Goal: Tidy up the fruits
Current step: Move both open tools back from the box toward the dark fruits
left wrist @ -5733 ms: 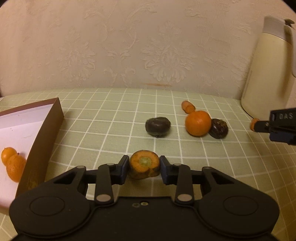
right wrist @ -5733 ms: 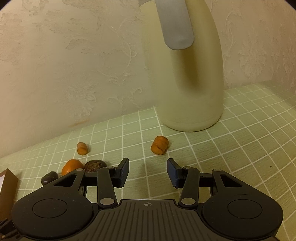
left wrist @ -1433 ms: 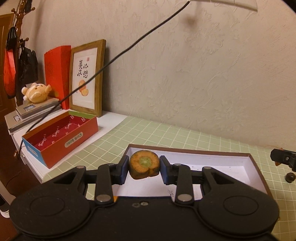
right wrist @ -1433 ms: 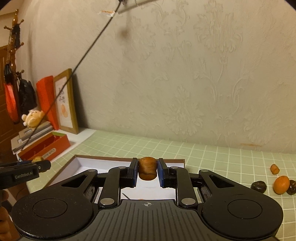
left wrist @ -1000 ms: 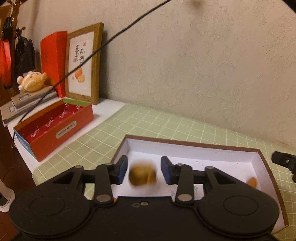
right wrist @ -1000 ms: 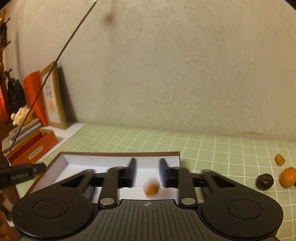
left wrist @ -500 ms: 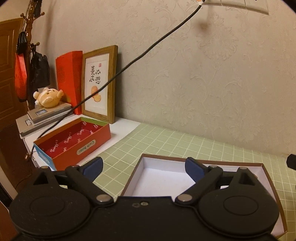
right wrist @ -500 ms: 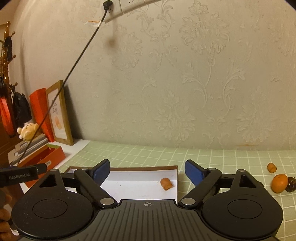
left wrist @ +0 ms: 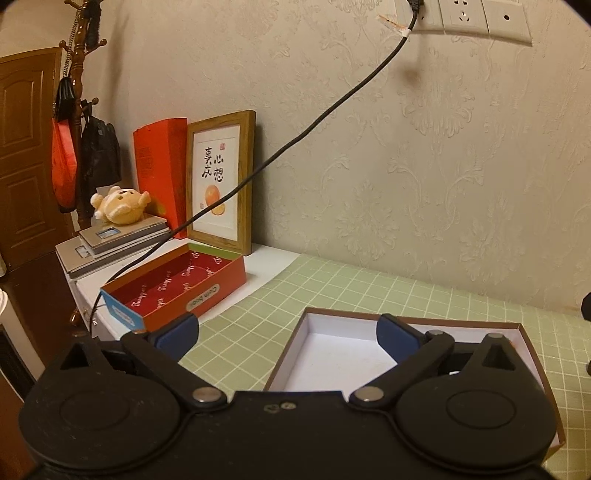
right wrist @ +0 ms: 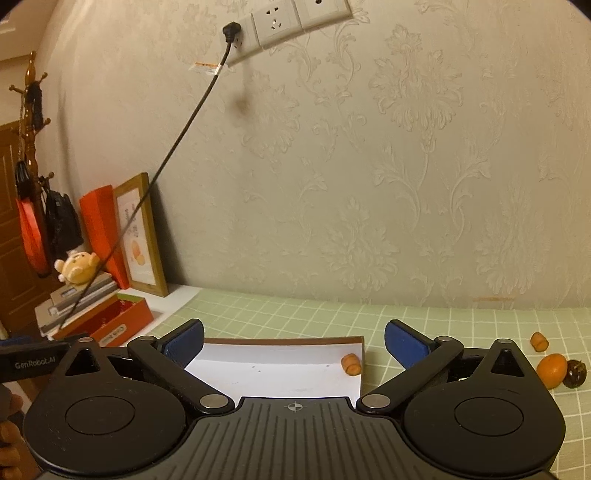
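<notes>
Right now my left hand-held gripper [left wrist: 286, 332] is released, its blue pads [left wrist: 177, 334] spread wide with nothing between them; the jaws have just been opening. It hangs over the near end of the brown-walled box [left wrist: 406, 320], whose white floor shows bare in the part I can see from this side. My right hand-held gripper [right wrist: 293, 341] is released too, jaws just opened and empty, above the same box [right wrist: 280, 341] seen from the other side. One small orange fruit piece [right wrist: 351, 364] lies on the white floor in the far right corner, just beside the wall. Whatever else is in the box sits behind the gripper bodies, so I cannot tell.

Out on the green checked counter [right wrist: 424, 317], well to the right of the box, three fruits are left: a round orange [right wrist: 551, 370] touching a dark brown fruit [right wrist: 576, 373] on its right, and a small orange piece [right wrist: 539, 342] a little behind them, nearer the wall.

Left of the box, on the white part of the counter, an open red carton [left wrist: 177, 288] stands near a framed picture [left wrist: 221, 181] leaning on the wall. A black cable [left wrist: 295, 140] runs from the wall socket [right wrist: 273, 22] down past them. In the right view the tip of my left gripper, lettered GenRobot.AI, pokes in at the left edge.
</notes>
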A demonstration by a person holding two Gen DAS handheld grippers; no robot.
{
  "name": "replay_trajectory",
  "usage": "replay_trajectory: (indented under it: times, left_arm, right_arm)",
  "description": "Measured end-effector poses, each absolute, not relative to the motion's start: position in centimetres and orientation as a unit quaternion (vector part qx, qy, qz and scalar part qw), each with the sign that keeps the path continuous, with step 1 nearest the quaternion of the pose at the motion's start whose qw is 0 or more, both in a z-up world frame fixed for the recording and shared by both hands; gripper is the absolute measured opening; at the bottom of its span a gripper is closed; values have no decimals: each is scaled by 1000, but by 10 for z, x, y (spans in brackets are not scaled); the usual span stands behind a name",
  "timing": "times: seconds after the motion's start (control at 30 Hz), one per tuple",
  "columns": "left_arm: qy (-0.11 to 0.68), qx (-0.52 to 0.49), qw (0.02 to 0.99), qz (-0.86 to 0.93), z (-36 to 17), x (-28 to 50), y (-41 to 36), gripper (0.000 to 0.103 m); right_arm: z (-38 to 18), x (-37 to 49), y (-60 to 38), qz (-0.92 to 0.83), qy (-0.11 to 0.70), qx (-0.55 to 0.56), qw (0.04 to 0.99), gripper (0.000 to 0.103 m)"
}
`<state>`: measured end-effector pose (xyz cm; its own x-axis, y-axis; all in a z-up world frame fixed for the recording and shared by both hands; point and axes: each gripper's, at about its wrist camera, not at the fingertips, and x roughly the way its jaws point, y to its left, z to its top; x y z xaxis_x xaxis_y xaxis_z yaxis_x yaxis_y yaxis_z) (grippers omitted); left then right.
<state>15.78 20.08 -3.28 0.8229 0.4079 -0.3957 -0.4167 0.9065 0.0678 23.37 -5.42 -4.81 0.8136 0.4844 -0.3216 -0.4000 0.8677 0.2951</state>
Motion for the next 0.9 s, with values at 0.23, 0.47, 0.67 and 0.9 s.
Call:
replay_trajectory:
  times: [0.23, 0.47, 0.67, 0.9]
  left_arm:
    - [200, -12, 959, 199, -29, 143, 189, 97]
    - [193, 1, 969, 155, -31, 144, 155, 97]
    - [196, 10, 974, 114, -38, 151, 118, 97]
    - [204, 27, 977, 51, -50, 161, 72, 93]
  right_arm:
    - [-38, 226, -85, 226, 188, 128, 947, 103]
    - [-34, 216, -137, 183, 179, 151, 955, 103]
    - [-39, 209, -177, 144, 180, 163, 959, 103]
    - [-48, 199, -216, 102, 181, 163, 965, 103]
